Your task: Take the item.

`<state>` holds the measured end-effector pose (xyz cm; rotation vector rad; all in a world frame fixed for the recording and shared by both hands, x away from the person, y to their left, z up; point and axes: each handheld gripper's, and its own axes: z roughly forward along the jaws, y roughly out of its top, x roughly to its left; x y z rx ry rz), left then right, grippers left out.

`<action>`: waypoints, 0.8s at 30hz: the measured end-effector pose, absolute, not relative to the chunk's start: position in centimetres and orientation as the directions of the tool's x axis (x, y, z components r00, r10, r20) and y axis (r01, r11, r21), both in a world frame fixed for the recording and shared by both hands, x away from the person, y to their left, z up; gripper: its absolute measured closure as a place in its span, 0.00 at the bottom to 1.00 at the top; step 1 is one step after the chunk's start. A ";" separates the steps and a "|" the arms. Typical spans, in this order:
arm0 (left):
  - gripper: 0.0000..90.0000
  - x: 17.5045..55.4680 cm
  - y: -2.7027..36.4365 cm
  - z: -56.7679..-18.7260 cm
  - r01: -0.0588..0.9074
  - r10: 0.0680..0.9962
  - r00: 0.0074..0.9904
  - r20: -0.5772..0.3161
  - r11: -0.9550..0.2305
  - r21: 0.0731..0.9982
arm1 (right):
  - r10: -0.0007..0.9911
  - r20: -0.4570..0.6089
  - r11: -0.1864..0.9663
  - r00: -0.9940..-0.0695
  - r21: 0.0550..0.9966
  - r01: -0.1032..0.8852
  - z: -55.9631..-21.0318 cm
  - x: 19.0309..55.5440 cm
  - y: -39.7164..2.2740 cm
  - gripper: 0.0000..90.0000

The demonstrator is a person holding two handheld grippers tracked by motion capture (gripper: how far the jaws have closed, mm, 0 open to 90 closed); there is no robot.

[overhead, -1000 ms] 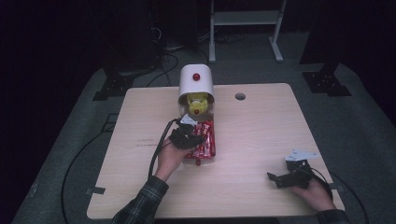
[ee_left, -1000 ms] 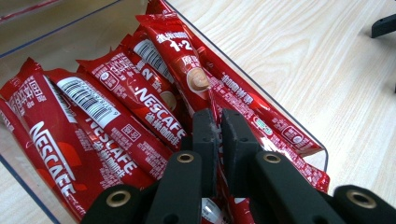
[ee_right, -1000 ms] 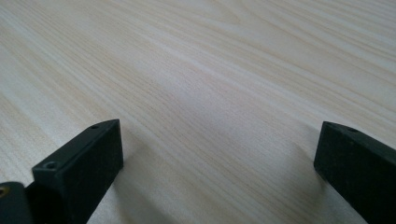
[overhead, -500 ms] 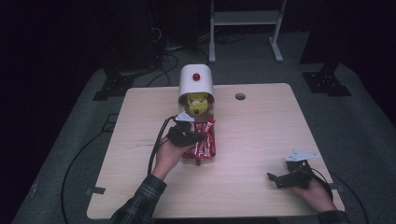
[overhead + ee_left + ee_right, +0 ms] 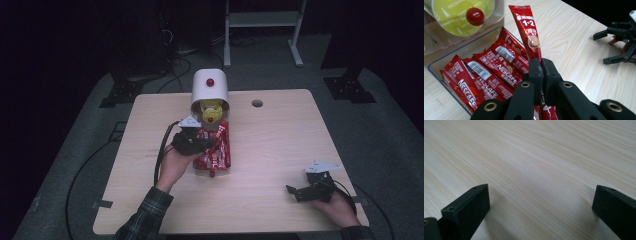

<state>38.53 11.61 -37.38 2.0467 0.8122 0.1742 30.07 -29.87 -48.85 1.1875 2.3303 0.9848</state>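
The left gripper (image 5: 541, 82) has its fingers (image 5: 535, 75) pressed together on the lower part of one red coffee stick (image 5: 527, 32), which stands nearly upright between them, its printed upper end rising clear above the fingertips. Directly behind and beside the held stick lies a clear plastic box (image 5: 439, 66) packed with more red sticks (image 5: 486, 72), lying flat and overlapping. At the box's far end a white canister (image 5: 210, 87) lies on its side on the desk (image 5: 280, 145), its open mouth showing a yellow lid with a red knob (image 5: 475, 16). The right gripper (image 5: 302, 192) rests near the desk's front right corner, well apart from the box, its fingers (image 5: 466, 210) spread wide over bare wood with nothing between them.
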 end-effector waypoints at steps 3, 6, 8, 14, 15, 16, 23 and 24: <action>0.97 38.5 12.0 -37.2 0.476 0.608 0.775 -0.173 -0.383 0.792 | 0.807 0.007 0.409 -0.590 0.715 0.568 -48.8 30.1 -29.9 0.00; 0.97 38.4 12.3 -37.1 0.477 0.609 0.774 -0.175 -0.379 0.793 | 0.807 0.007 0.409 -0.591 0.715 0.567 -48.8 30.1 -29.9 0.00; 0.97 38.2 12.7 -37.0 0.477 0.611 0.773 -0.170 -0.384 0.791 | 0.807 0.007 0.410 -0.591 0.715 0.567 -48.8 30.1 -29.9 0.00; 0.97 37.9 13.5 -36.7 0.483 0.623 0.763 -0.174 -0.369 0.794 | 0.807 0.007 0.409 -0.591 0.714 0.568 -48.8 30.1 -29.9 0.00; 0.97 37.8 13.8 -36.7 0.481 0.625 0.761 -0.170 -0.370 0.795 | 0.807 0.008 0.409 -0.591 0.714 0.568 -48.8 30.0 -29.9 0.00; 0.97 37.8 13.9 -36.6 0.482 0.628 0.759 -0.171 -0.367 0.796 | 0.806 0.007 0.410 -0.591 0.715 0.567 -48.9 30.1 -29.9 0.00; 0.97 37.5 15.4 -36.4 0.492 0.648 0.741 -0.178 -0.343 0.801 | 0.806 0.007 0.410 -0.591 0.714 0.567 -48.8 30.1 -29.9 0.00; 0.97 37.5 15.7 -36.4 0.492 0.652 0.738 -0.174 -0.343 0.800 | 0.807 0.007 0.410 -0.591 0.714 0.567 -48.8 30.0 -29.9 0.00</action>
